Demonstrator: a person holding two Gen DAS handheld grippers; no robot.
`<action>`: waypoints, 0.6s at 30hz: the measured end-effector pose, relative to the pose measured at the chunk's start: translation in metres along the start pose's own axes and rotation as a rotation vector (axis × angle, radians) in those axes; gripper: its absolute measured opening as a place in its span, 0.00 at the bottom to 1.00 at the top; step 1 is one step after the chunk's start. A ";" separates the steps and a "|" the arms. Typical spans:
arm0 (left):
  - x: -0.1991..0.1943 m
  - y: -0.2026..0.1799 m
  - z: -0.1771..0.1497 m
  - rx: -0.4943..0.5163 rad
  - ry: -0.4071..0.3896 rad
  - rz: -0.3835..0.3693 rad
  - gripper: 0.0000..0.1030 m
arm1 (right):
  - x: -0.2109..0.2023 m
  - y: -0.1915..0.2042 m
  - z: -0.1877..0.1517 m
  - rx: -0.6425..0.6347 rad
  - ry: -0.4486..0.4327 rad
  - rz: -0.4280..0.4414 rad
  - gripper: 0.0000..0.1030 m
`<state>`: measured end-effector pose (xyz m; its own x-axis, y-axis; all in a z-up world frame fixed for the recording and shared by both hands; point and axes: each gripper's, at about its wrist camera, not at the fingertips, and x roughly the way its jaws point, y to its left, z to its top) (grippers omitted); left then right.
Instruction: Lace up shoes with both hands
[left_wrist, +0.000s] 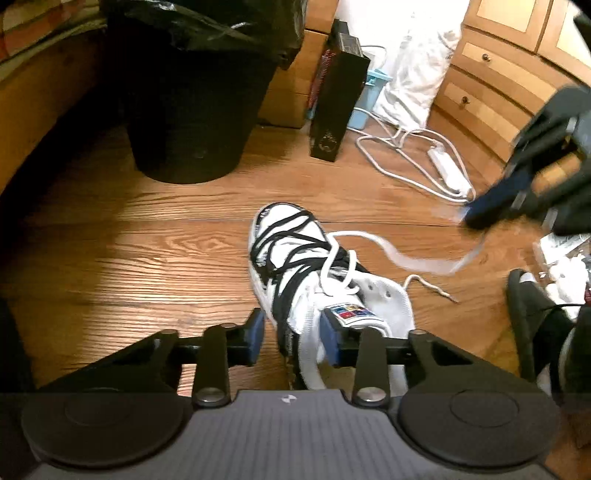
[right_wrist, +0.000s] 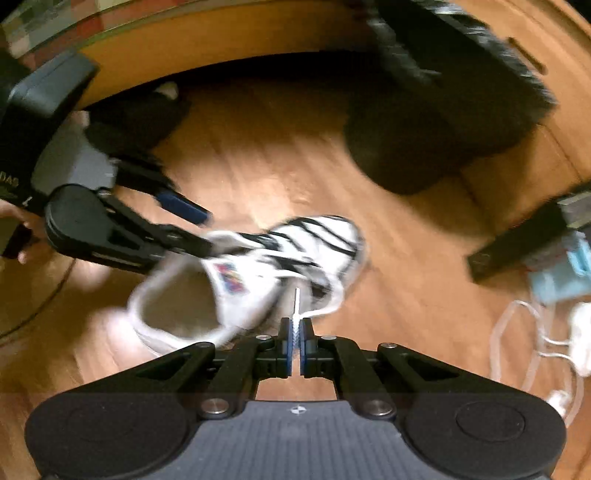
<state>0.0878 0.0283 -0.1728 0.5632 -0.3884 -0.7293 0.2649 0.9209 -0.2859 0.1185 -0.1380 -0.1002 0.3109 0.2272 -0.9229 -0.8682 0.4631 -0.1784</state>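
— How were your jaws set at that moment?

— My right gripper (right_wrist: 295, 328) was clamped flat on the white lace (left_wrist: 406, 260), near its free end. My left gripper (left_wrist: 291, 338) had its pads closed in on the near side wall of the shoe (left_wrist: 295, 266), by the collar; whether they truly pinched it I could not tell.

— And where was the shoe?

— On its sole on the wooden floor (left_wrist: 129, 240), toe toward the black bin (left_wrist: 192, 110), well clear of the power strip (left_wrist: 448, 170) by the drawers.

— How far along was the lacing?

— Partway, I judged. The white lace ran through the lower holes, but the upper holes on the ankle flap stood empty, and its other end (left_wrist: 430, 286) lay loose on the floor beside the shoe. No bow yet.

— Your hands?

— The left was tipped downward, steadying the collar from behind. The right was off to the shoe's far side, pointing steeply down, with the lace stretched between it and the shoe.
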 end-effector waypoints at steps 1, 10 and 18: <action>0.002 0.003 0.000 -0.024 0.006 -0.018 0.16 | 0.006 0.008 0.003 -0.002 -0.006 0.012 0.04; 0.010 0.036 -0.003 -0.212 0.009 -0.133 0.16 | 0.030 0.042 0.029 -0.184 -0.006 -0.027 0.04; 0.016 0.060 -0.015 -0.415 -0.011 -0.225 0.17 | 0.040 0.068 0.028 -0.306 0.037 -0.134 0.04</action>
<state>0.1009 0.0777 -0.2110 0.5366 -0.5778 -0.6150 0.0473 0.7483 -0.6617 0.0829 -0.0736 -0.1396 0.4208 0.1476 -0.8951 -0.8981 0.2067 -0.3881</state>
